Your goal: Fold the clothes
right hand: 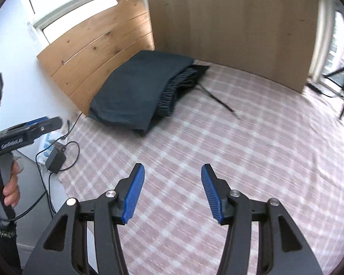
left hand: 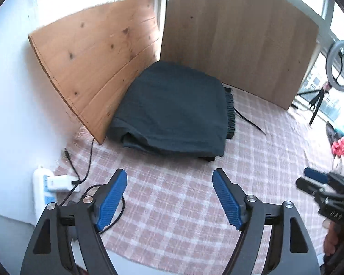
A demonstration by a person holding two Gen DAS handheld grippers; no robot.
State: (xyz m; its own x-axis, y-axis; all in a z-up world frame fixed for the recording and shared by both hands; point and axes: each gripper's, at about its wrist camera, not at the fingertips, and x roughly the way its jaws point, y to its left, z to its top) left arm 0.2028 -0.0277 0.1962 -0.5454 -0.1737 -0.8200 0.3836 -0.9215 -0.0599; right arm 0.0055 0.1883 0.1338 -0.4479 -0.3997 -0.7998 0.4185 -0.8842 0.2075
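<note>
Your left claw [left hand: 169, 197] and right claw [right hand: 173, 192] both hang spread and empty over the checked bed [right hand: 240, 160]. The dark garment [left hand: 176, 112] lies folded by the wooden boards [left hand: 98, 68] — soft, limp, light; pinch its edges or elastic waistband.

Dark teal garment [left hand: 172, 105] folded into a flat rectangular stack, elastic waistband edge on its right side. Lies against the foot of the knotty wooden board [left hand: 96, 55], black drawstring [left hand: 250, 120] trailing out to the right.
</note>
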